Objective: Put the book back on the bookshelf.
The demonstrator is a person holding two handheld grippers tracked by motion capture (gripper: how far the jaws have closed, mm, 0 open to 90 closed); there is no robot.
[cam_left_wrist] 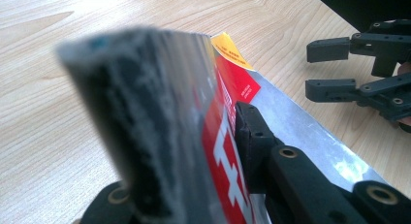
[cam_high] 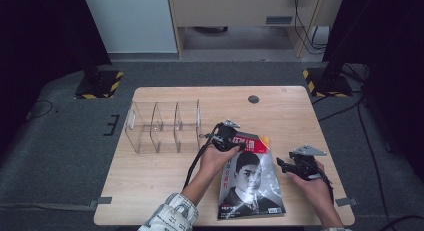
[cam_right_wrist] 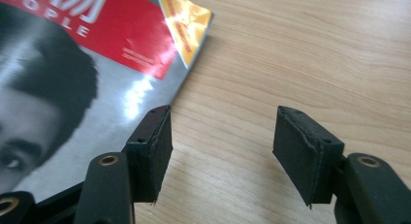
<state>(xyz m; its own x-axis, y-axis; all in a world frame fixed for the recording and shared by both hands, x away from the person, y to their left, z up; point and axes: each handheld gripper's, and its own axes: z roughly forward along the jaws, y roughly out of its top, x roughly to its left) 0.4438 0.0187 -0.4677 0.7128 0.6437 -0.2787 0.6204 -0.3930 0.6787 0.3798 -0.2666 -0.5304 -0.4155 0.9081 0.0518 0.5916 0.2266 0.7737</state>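
- A magazine (cam_high: pixel 251 178) with a red masthead and a portrait cover was seen on the near right part of the wooden tabletop (cam_high: pixel 150 176), its far end raised off the wood.
- The left tongs (cam_high: pixel 223 137) were clamped on the magazine's upper left corner; in the left gripper view one black pad (cam_left_wrist: pixel 247 132) was pressed on the red band of the cover (cam_left_wrist: pixel 228 151), with the page edges (cam_left_wrist: pixel 145 136) blurred close to the lens.
- The right tongs (cam_high: pixel 281 164) were held just beside the magazine's right edge, apart from it, with jaws set wide and nothing between them.
- In the right gripper view bare wood (cam_right_wrist: pixel 223 151) was seen between the two pads (cam_right_wrist: pixel 303 151), and the magazine's yellow corner flash (cam_right_wrist: pixel 186 20) lay to the upper left.
- A clear plastic organiser (cam_high: pixel 162 126) with three compartments stood on the left half of the tabletop, just beyond the left tongs and close to them.
- A small round dark grommet (cam_high: pixel 253 99) was set in the far edge of the tabletop, well apart from both hands.
- Black stand bases with yellow-striped edges (cam_high: pixel 100 83) stood on the grey floor beyond the tabletop's far corners.
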